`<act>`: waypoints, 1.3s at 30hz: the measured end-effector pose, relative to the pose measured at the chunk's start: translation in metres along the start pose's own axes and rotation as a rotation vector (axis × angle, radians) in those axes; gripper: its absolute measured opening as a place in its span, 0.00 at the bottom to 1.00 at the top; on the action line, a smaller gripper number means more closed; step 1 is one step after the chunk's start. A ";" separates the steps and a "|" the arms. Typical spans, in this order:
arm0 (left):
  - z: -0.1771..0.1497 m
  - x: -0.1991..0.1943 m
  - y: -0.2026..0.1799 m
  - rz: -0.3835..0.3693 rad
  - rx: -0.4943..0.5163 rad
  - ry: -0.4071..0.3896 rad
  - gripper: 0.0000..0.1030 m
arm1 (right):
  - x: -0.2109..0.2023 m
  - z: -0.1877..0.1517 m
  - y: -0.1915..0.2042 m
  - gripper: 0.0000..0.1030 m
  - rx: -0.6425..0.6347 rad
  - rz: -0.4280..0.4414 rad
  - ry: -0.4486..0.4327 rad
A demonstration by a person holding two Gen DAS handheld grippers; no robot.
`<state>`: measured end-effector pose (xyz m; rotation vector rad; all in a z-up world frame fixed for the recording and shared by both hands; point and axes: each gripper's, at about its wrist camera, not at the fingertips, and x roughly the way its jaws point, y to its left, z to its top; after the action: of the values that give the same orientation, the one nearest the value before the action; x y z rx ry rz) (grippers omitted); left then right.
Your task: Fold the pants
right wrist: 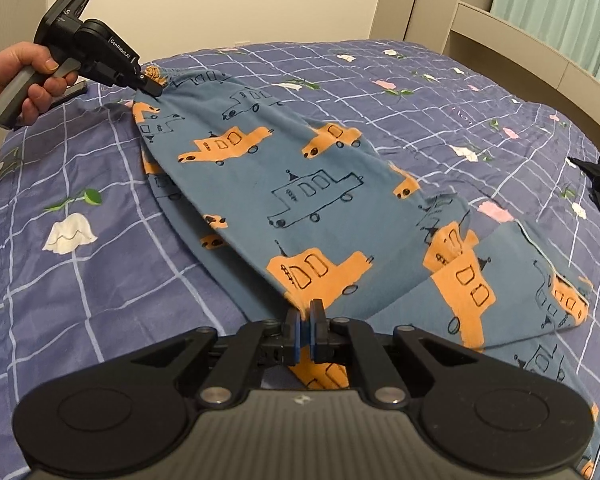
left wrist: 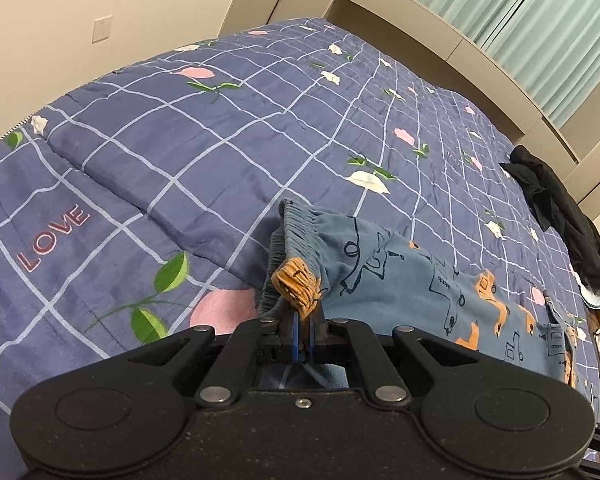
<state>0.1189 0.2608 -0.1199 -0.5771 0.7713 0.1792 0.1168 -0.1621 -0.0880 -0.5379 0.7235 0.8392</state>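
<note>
Bed [right wrist: 100, 264] with a blue checked quilt, printed with flowers and the word LOVE, fills both views and carries the work. Spread across it lie the child's pants [right wrist: 300, 200], blue with orange and outlined vehicles; they appear already doubled leg over leg lengthwise, and stretched partly off the quilt between the two grippers, sagging onto it in the middle. The crosswise folds look not yet made, so by my judgement the task is roughly at its midpoint. The left gripper [right wrist: 153, 89], held in a person's hand [right wrist: 24, 80] at the far end, has its jaws clamped on the elastic waistband [left wrist: 300, 220], beside an orange tab there. The right gripper [right wrist: 310, 320] has its jaws clamped on an edge of the cloth lower down, seemingly near the leg end, though the hems are not clearly seen. Well apart, near the bed's right edge, lies a dark garment [left wrist: 560, 216], and beyond it some small items too unclear to name. Nothing lies on the quilt where a fold would land.
</note>
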 end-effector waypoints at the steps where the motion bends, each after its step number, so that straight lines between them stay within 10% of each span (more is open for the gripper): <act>1: 0.000 -0.002 0.000 0.000 -0.006 -0.004 0.04 | 0.000 -0.001 0.000 0.04 0.003 -0.001 -0.001; 14: -0.004 0.000 0.000 0.053 0.001 0.036 0.13 | -0.006 -0.008 0.009 0.04 0.009 0.007 -0.036; 25: -0.006 -0.040 -0.028 0.034 0.099 -0.068 0.22 | -0.021 0.011 -0.002 0.32 0.155 0.023 -0.140; 34: -0.026 -0.006 -0.033 0.151 0.193 0.041 0.22 | 0.002 -0.012 -0.004 0.34 0.183 -0.008 -0.042; 39: -0.035 -0.025 -0.075 0.074 0.286 -0.021 0.63 | -0.020 -0.022 -0.006 0.63 0.236 0.014 -0.124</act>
<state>0.1069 0.1807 -0.0905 -0.2758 0.7815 0.1394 0.1048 -0.1903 -0.0862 -0.2668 0.7016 0.7808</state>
